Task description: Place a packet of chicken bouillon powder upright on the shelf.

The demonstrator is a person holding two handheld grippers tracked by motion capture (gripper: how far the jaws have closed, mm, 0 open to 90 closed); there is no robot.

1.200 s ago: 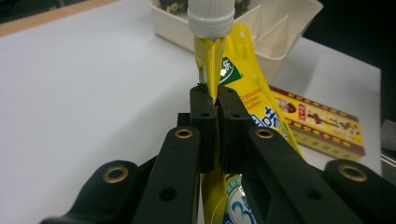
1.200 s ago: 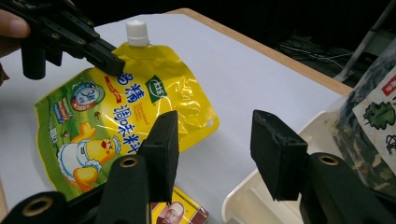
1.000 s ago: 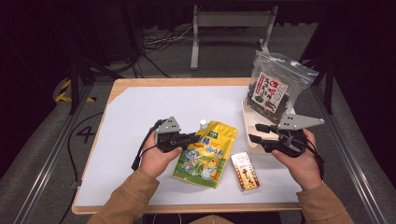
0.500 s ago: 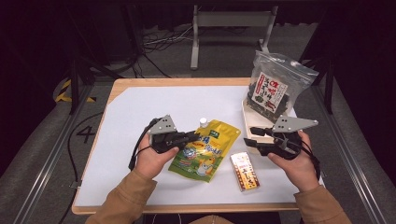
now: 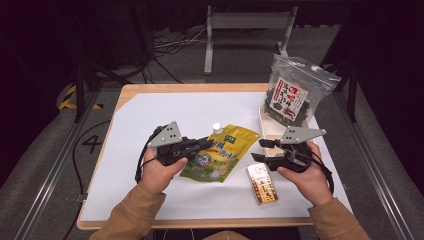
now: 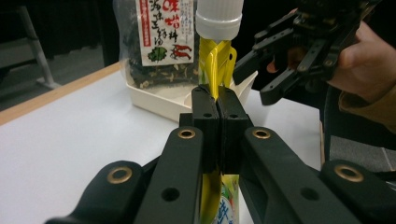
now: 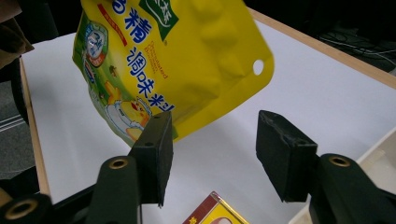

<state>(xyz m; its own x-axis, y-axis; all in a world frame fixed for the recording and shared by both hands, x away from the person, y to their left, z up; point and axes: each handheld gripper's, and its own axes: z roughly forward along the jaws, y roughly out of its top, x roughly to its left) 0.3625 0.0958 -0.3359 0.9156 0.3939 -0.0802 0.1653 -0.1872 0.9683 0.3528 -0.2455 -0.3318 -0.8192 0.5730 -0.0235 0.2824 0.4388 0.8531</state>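
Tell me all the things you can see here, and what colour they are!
pouch: one, yellow with a white cap, lifted off the table at centre, pinched at its edge.
small box: one, red and gold, lying flat on the table near the right hand.
snack bag: one, clear with dark pieces and a red-and-white label, standing in the tray.
tray: one, cream, right side of the table.
table: one, white top with wooden edge.
left gripper: black, shut on the pouch.
right gripper: black, jaws open, just been opening, nothing between them.

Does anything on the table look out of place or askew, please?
Nothing is spilled or damaged. Only the yellow spouted pouch sits tilted off the table, one edge pinched by the left hand-held gripper.
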